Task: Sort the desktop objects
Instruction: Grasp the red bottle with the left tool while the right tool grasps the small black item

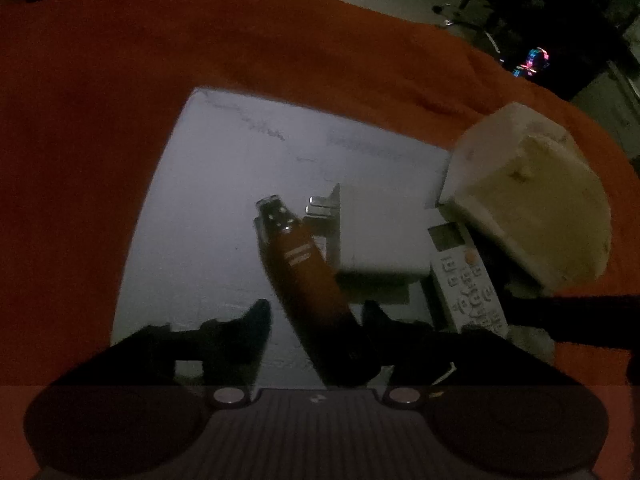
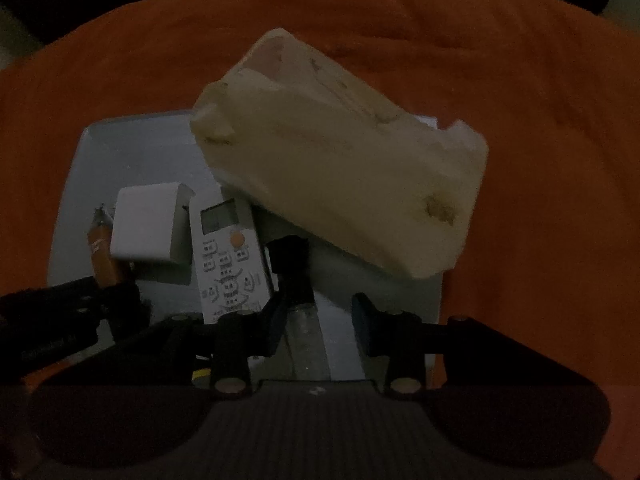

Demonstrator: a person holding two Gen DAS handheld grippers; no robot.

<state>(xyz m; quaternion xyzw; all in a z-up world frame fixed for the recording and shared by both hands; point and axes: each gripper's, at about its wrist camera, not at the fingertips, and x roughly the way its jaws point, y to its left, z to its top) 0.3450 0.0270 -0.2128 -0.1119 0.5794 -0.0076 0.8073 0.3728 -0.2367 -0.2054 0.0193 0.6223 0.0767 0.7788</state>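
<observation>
Orange cloth (image 1: 100,120) underlies a pale grey flat tray (image 1: 208,184) holding a white power adapter (image 1: 380,232), white remote control (image 2: 226,252) and cream tissue pack (image 2: 340,184). The left gripper (image 1: 316,312) brackets an orange-brown cylindrical tube (image 1: 304,276); contact unclear. The right gripper (image 2: 320,312) straddles a clear black-capped tube (image 2: 304,320); grip unclear.

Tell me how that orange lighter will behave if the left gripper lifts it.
The orange lighter looks stiff and light. Its smooth, glossy casing may slip between the left gripper fingers. Lying slantwise on the white tray, held near one end, it may pivot.
</observation>
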